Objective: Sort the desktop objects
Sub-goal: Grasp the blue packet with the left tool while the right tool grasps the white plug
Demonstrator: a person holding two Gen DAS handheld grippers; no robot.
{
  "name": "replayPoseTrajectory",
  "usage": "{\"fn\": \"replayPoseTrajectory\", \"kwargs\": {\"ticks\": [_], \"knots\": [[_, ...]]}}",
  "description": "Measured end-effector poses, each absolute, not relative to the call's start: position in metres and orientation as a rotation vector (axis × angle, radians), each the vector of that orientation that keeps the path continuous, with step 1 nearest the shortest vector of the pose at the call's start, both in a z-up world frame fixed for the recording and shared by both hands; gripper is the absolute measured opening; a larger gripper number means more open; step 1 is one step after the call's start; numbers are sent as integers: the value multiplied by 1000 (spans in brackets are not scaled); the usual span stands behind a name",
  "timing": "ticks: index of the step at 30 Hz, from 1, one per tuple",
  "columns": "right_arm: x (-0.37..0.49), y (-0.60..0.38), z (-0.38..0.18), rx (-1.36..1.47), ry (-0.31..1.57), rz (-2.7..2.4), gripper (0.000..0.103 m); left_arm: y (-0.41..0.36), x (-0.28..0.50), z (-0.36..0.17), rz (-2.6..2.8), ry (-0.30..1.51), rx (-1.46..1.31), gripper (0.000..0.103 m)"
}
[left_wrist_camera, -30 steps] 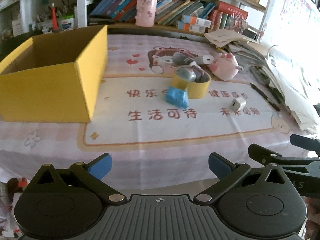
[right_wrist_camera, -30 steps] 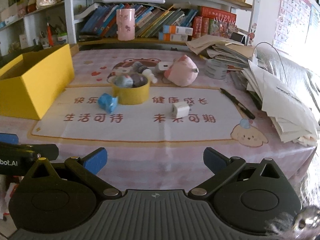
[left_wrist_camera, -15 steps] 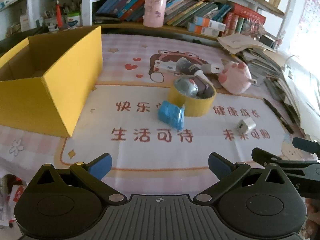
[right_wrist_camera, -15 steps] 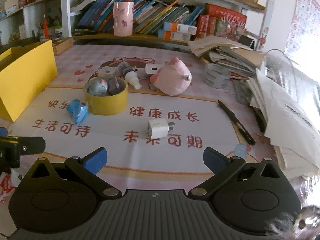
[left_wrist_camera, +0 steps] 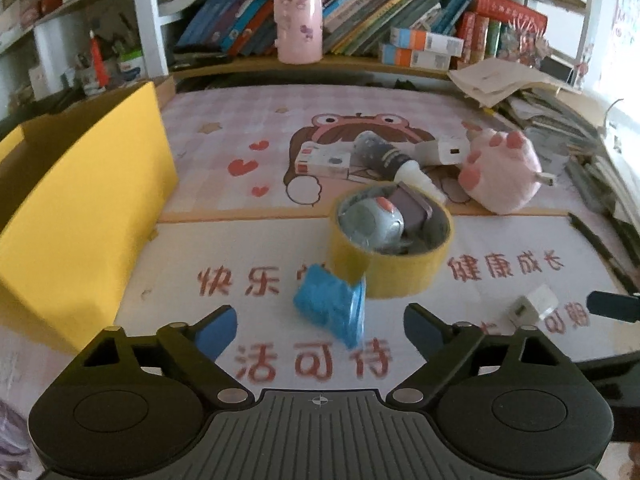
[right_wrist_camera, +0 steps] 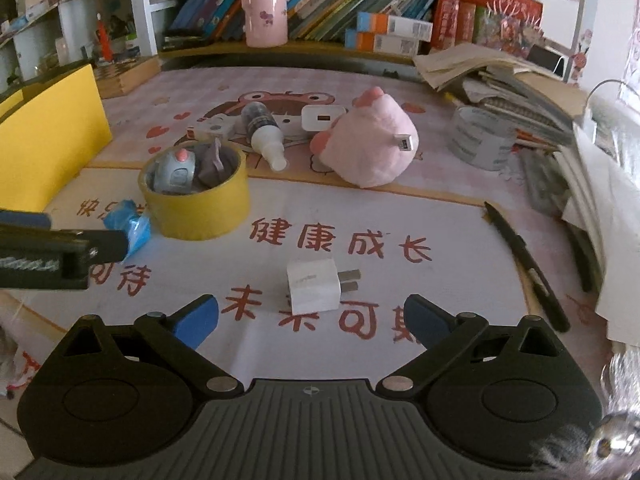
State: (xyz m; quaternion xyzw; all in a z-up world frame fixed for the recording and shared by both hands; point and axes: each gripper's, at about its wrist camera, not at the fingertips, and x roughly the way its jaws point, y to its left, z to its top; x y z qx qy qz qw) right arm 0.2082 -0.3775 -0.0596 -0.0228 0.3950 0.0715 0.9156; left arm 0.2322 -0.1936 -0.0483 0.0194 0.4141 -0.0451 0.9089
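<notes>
My left gripper point(left_wrist_camera: 320, 326) is open and empty, with a crumpled blue packet point(left_wrist_camera: 330, 308) lying just ahead between its fingers. My right gripper point(right_wrist_camera: 310, 316) is open and empty, with a white plug charger point(right_wrist_camera: 314, 290) just ahead of it. A yellow tape roll point(left_wrist_camera: 390, 250) holds a grey toy and a dark object; it also shows in the right wrist view point(right_wrist_camera: 196, 196). Behind it lie a small bottle point(right_wrist_camera: 264, 132), a white box point(left_wrist_camera: 324, 160), a second white charger point(right_wrist_camera: 322, 118) and a pink plush point(right_wrist_camera: 368, 140). A yellow open box point(left_wrist_camera: 80, 200) stands at the left.
A grey tape roll point(right_wrist_camera: 480, 140), a black pen point(right_wrist_camera: 528, 268) and stacked papers point(right_wrist_camera: 580, 152) lie at the right. A bookshelf with a pink cup point(left_wrist_camera: 298, 22) runs along the back. The left gripper's finger point(right_wrist_camera: 60, 248) reaches into the right wrist view at the left.
Both grippers have moved forward over the mat. The blue packet now sits close to the left gripper and the white charger close to the right one. Both stay open.
</notes>
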Motion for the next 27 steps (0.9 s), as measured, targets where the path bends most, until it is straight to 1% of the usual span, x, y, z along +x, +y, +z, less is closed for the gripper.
{"fn": "replayPoseTrajectory", "kwargs": {"ticks": [1, 4, 5, 7, 8, 11, 12, 13, 14, 15, 16, 17, 18, 27], "knots": [[211, -379, -60, -43, 816, 150, 100, -195, 237, -51, -90, 863, 43, 86], [220, -383, -62, -30, 820, 153, 99, -200, 247, -56, -84, 875, 54, 81], [222, -385, -63, -27, 822, 154, 97, -202, 249, -57, -85, 878, 63, 79], [226, -386, -64, -25, 828, 156, 93, -204, 251, -60, -85, 883, 80, 69], [228, -386, -66, -23, 832, 160, 91, -205, 252, -61, -85, 887, 86, 68], [232, -387, -69, -20, 840, 168, 83, -208, 254, -64, -92, 895, 96, 55], [233, -388, -70, -15, 843, 171, 77, -208, 254, -66, -93, 899, 98, 46], [234, -388, -71, -11, 845, 175, 71, -208, 254, -67, -95, 895, 93, 42], [233, -388, -71, -16, 836, 172, 67, -208, 254, -67, -89, 890, 90, 42], [233, -388, -71, -24, 831, 174, 61, -207, 253, -67, -83, 886, 89, 41], [233, -388, -70, -32, 826, 180, 51, -207, 252, -67, -76, 882, 87, 40], [233, -388, -70, -40, 817, 189, 44, -206, 250, -67, -70, 878, 84, 40], [233, -388, -69, -46, 814, 195, 41, -206, 249, -67, -65, 876, 79, 39], [225, -390, -61, -4, 805, 200, 41, -192, 232, -49, -55, 867, 2, 38]]}}
